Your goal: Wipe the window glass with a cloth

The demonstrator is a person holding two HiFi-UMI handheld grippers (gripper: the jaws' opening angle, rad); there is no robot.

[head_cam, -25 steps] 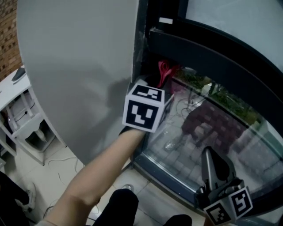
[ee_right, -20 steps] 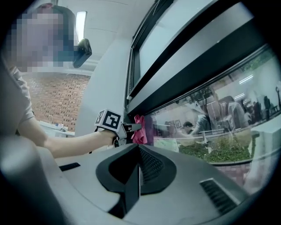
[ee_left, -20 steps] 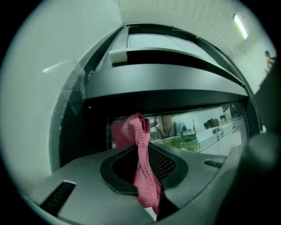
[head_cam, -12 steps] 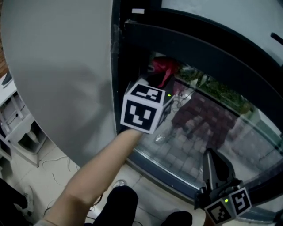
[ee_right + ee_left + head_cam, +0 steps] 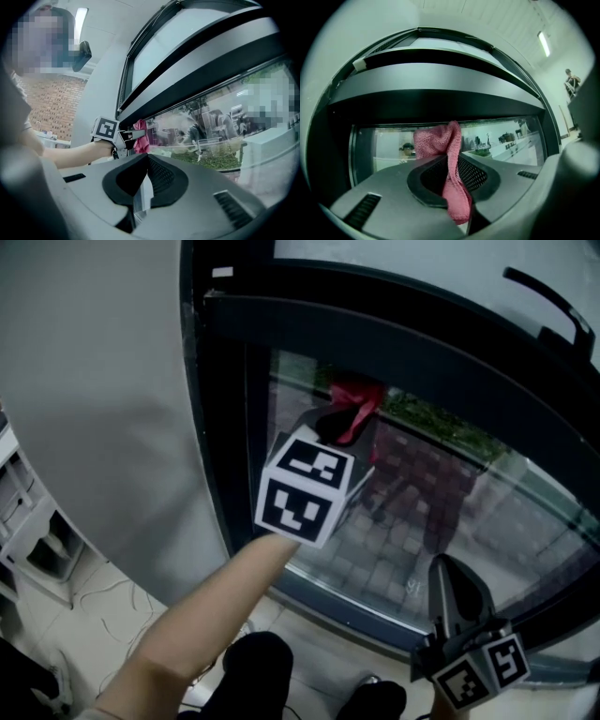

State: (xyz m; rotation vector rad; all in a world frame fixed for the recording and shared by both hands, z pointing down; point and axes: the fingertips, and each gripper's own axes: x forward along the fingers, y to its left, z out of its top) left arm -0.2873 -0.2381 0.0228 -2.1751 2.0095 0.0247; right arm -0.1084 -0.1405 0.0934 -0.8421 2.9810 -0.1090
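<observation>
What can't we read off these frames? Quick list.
1. Whether the pink cloth touches the window glass: in the head view the marker cube on the left gripper covers the contact, and the left gripper view gives no depth.
2. Smears or dirt on the glass: in all views, reflections mask them.
3. The right end of the glass: in the head view it is cut off by the picture's edge.

Cloth [image 5: 440, 140] pink-red; window frame [image 5: 375, 334] black; wall [image 5: 94, 381] pale grey.
</observation>
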